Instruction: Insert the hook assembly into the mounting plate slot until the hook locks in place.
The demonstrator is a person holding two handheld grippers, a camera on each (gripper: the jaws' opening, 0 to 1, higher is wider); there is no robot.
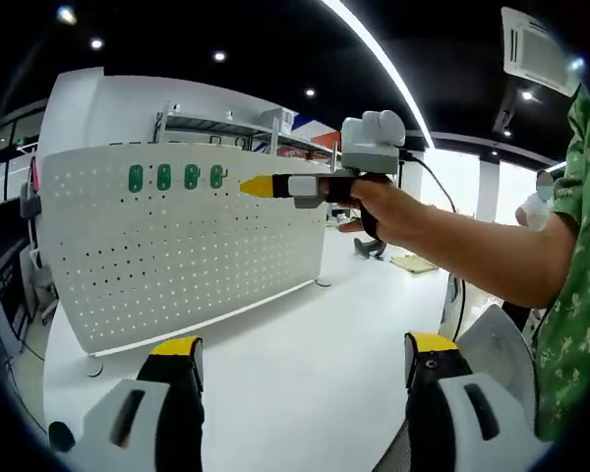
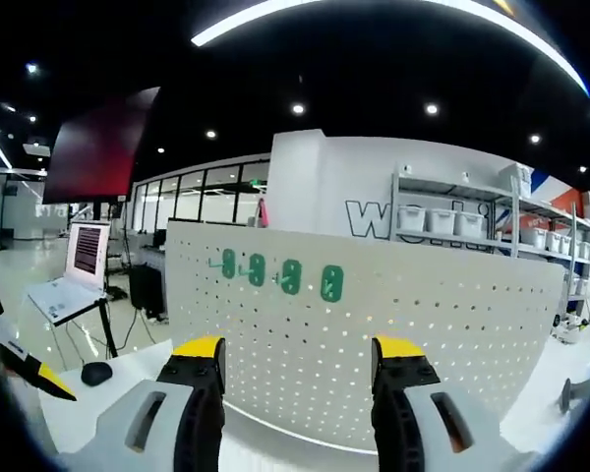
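- Four green plastic hooks (image 1: 175,177) in a row along the top edge of the white perforated metal mounting plate (image 1: 177,256), upright on the white bench (image 1: 305,383).
- Left gripper (image 1: 303,366): jaws apart, empty, low over the bench.
- Right gripper (image 2: 298,366): jaws apart, empty, near the hooks.
- Right gripper's yellow tips close beside the rightmost hook; contact unclear.
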